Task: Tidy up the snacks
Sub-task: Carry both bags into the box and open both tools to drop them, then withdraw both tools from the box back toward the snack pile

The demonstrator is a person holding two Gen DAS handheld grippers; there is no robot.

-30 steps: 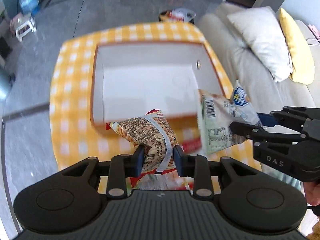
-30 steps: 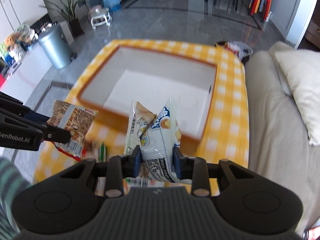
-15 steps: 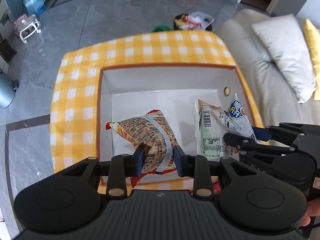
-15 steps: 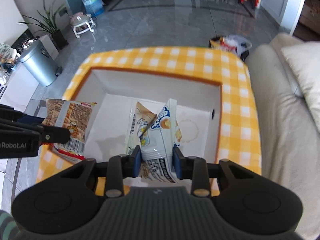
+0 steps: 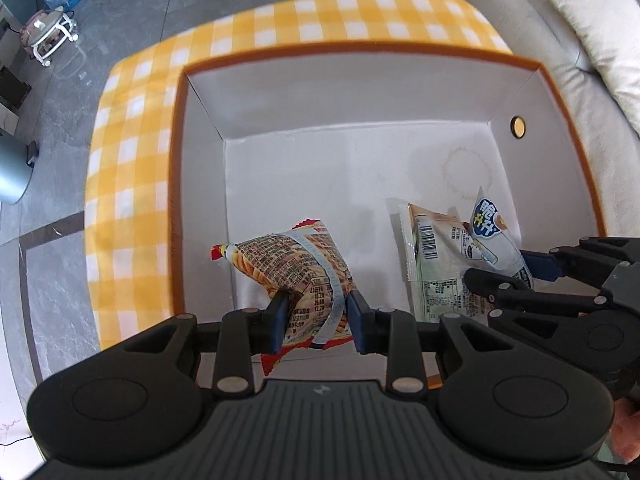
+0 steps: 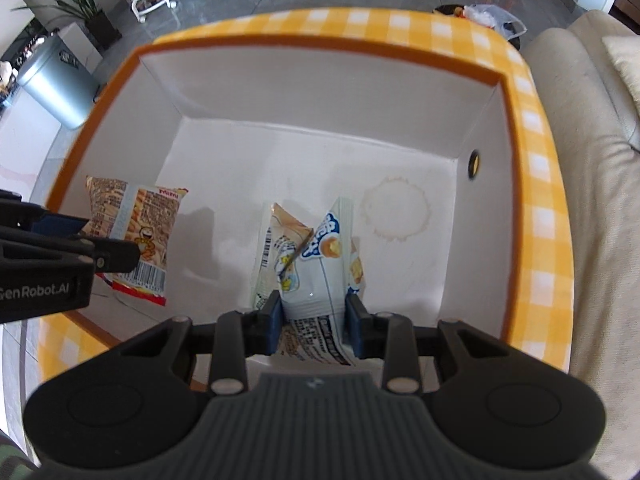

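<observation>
Orange snack bag (image 5: 298, 268) was pinched at its bottom seam by the left hand-held gripper (image 5: 316, 316), jaws narrow, bag hanging inside the white box (image 5: 360, 92) at about 7 o'clock of the floor. Pale blue-and-white snack bag (image 6: 316, 268) was clamped the same way in the right hand-held gripper (image 6: 314, 320), jaws narrow, at about 5 o'clock in the left wrist view and near 6 o'clock in its own camera.

Both bags were held by one end, so they stood up off the grip. My read: an edge grip keeps the fingers clear of the contents and lets each bag be laid flat on release. Couldn't tell whether either bag touched the box floor yet.

Bags were apart, orange one toward the left wall, pale one nearer the centre, so they should land side by side rather than stacked. Box floor beyond them was bare apart from a brown ring stain (image 6: 396, 212) at about 2 o'clock, and a round hole (image 5: 518, 126) in the right wall.

Box sat on the worktop under a yellow checked cloth (image 5: 132, 152); sofa (image 6: 592, 160) at 3 o'clock, grey bin (image 6: 56, 80) at 10 o'clock on the floor.

Likely step: lowering and release.
</observation>
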